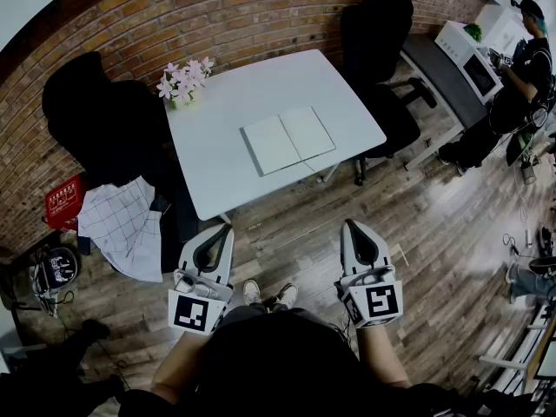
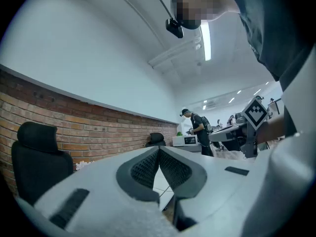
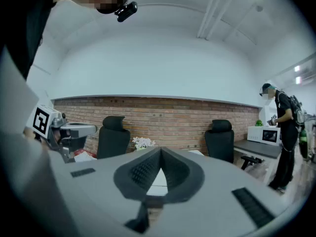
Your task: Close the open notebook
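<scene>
**Head view.** My left claw (image 1: pixel 226 229) and my right claw (image 1: pixel 348 225) are held level over the wooden floor (image 1: pixel 287 220), side by side. Both are near me and well apart from the white counter (image 1: pixel 261 89). Each carries its marker cube at its near end. My shoes (image 1: pixel 265 292) show between the 2 claws.

The notebook (image 1: pixel 288 139) lies open and flat on the right half of the counter, close to its near edge, with 2 blank pages facing up. Neither claw touches it. A small bunch of pale flowers (image 1: pixel 184 80) stands at the counter's far left corner, well apart from the notebook.

1 black chair (image 1: pixel 97 111) stands left of the counter, with a checked cloth (image 1: pixel 122 222) near it. A 2nd black chair (image 1: pixel 382 42) stands at the counter's right. A brick wall (image 1: pixel 261 7) runs along the far side. At the far right a person (image 1: pixel 512 81) stands beside a microwave (image 1: pixel 473 63).

**Left gripper view.** The 2 jaws of my left claw (image 2: pixel 159 149) are pressed together at the tips and pinch nothing.

**Right gripper view.** The 2 jaws of my right claw (image 3: pixel 161 150) are likewise pressed together at the tips, with nothing between them. The flowers and both chairs stand beyond them.
</scene>
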Demonstrator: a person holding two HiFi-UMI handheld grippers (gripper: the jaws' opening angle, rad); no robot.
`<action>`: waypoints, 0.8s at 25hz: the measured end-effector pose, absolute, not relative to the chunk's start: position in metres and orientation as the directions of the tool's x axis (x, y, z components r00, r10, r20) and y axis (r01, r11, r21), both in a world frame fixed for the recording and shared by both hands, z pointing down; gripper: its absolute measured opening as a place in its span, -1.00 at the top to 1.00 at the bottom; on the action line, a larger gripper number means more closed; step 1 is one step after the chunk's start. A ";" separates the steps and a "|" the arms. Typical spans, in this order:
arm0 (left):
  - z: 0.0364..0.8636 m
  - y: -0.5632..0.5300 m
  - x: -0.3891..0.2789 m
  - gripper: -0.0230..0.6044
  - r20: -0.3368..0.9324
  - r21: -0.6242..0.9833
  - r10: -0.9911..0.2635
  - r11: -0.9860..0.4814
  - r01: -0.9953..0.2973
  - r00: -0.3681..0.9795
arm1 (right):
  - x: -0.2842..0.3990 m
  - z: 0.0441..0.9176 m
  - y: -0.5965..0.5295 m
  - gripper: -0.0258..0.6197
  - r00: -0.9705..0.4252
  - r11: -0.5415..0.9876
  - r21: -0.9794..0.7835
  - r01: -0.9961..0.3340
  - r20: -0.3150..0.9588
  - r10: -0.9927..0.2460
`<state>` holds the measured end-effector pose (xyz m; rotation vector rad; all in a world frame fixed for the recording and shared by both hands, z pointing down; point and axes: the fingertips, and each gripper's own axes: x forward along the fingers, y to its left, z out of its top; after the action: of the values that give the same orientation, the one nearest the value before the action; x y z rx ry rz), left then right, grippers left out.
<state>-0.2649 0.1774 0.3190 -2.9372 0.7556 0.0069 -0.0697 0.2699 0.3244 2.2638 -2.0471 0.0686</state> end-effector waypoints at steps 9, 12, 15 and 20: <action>0.325 0.191 -0.264 0.85 -0.021 -0.092 -0.502 -0.860 -0.502 0.864 | -0.065 0.331 0.283 0.88 0.101 -0.100 0.008 -0.995 0.107 -0.989; 0.324 0.197 -0.259 0.85 -0.053 -0.124 -0.509 -0.850 -0.512 0.859 | -0.057 0.333 0.296 0.88 0.090 -0.092 -0.027 -0.995 0.068 -0.994; 0.324 0.196 -0.256 0.85 -0.066 -0.157 -0.517 -0.839 -0.521 0.853 | -0.050 0.335 0.303 0.88 0.070 -0.070 -0.006 -0.998 0.044 -0.997; 0.326 0.189 -0.245 0.85 -0.052 -0.162 -0.524 -0.835 -0.525 0.850 | -0.033 0.347 0.309 0.88 0.092 -0.093 -0.006 -0.996 0.073 -0.993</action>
<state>-0.2455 0.1889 0.3260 -2.8560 0.8163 0.0087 -0.0327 0.3089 0.3474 2.2877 -2.0848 0.0903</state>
